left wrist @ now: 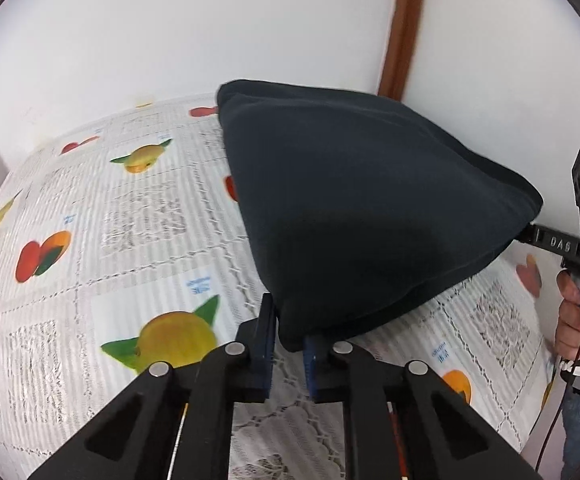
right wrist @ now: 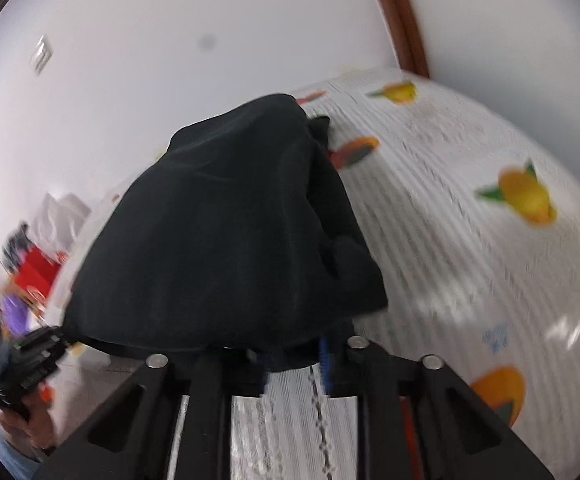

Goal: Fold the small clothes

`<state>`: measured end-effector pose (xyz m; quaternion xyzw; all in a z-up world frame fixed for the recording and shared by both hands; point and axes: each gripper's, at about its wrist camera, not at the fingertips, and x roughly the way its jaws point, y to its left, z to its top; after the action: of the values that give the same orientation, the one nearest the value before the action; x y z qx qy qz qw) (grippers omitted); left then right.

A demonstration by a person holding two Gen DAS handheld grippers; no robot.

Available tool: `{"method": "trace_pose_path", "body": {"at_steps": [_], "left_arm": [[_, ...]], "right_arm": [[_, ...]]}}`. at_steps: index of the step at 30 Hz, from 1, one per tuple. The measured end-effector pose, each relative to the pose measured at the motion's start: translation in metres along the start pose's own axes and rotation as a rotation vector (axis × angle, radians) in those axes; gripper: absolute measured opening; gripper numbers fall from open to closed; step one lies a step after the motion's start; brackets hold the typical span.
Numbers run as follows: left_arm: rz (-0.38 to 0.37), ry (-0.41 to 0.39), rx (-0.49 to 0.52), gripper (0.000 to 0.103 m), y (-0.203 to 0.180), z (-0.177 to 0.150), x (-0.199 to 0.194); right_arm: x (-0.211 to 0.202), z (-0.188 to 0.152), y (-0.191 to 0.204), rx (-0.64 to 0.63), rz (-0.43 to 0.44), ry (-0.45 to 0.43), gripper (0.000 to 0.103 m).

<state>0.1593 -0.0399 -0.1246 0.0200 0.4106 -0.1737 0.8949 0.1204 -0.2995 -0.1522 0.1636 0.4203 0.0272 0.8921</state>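
Dark cloth clamped by both grippers; right view, blurred, alone shows red clutter.

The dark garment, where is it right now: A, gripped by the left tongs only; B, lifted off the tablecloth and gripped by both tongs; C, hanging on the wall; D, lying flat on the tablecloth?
B: the dark garment sags above the fruit-print tablecloth, one corner clamped in the left tongs, another in the right tongs.
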Motion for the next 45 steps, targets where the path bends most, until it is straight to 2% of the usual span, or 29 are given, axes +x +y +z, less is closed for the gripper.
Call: {"method": "trace_pose_path", "body": {"at_steps": [5,11,16,21,24,25,27,29,33,35,37,38,40,45], "left_arm": [[0.033,-0.005,-0.038,0.009,0.015,-0.007,-0.009],[0.097,0.008,-0.031,0.010,0.026,-0.023,-0.022],[0.076,0.023,-0.058,0.010,0.032,-0.028,-0.021],[0.072,0.036,-0.051,0.013,0.032,-0.030,-0.021],[0.042,0.042,-0.048,0.013,0.035,-0.033,-0.034],[0.036,0.040,-0.045,0.021,0.036,-0.034,-0.039],[0.051,0.019,-0.040,0.029,0.038,-0.036,-0.051],[0.052,-0.010,-0.036,0.030,0.039,-0.034,-0.063],[0.057,-0.046,-0.039,0.030,0.037,-0.016,-0.069],[0.061,-0.054,-0.040,0.030,0.036,-0.004,-0.064],[0.062,-0.053,-0.044,0.030,0.036,0.004,-0.057],[0.052,-0.050,-0.047,0.031,0.037,0.007,-0.051],[0.047,-0.031,-0.056,0.042,0.041,0.011,-0.037],[0.028,0.040,-0.034,0.044,0.041,0.008,-0.012]], "right_arm": [[0.011,0.017,0.021,-0.095,0.059,-0.015,0.013],[0.027,0.021,0.031,-0.107,0.142,-0.006,0.013],[0.025,0.001,0.020,-0.105,0.123,0.033,0.012],[-0.008,-0.006,0.025,-0.191,0.012,0.007,0.013],[-0.036,0.000,0.031,-0.229,0.046,-0.039,0.014],[-0.043,0.003,0.034,-0.243,0.063,-0.050,0.014],[-0.055,0.010,0.042,-0.262,0.099,-0.097,0.015],[-0.055,0.019,0.047,-0.249,0.122,-0.125,0.021],[-0.029,0.035,0.046,-0.169,0.101,-0.139,0.021],[-0.007,0.035,0.038,-0.108,0.075,-0.088,0.020],[0.009,0.027,0.026,-0.043,0.090,-0.030,0.019],[0.013,0.021,0.021,-0.018,0.095,-0.014,0.018],[0.012,0.012,0.014,0.003,0.090,-0.013,0.018],[-0.006,0.019,0.018,-0.030,0.081,-0.026,0.020]]}}
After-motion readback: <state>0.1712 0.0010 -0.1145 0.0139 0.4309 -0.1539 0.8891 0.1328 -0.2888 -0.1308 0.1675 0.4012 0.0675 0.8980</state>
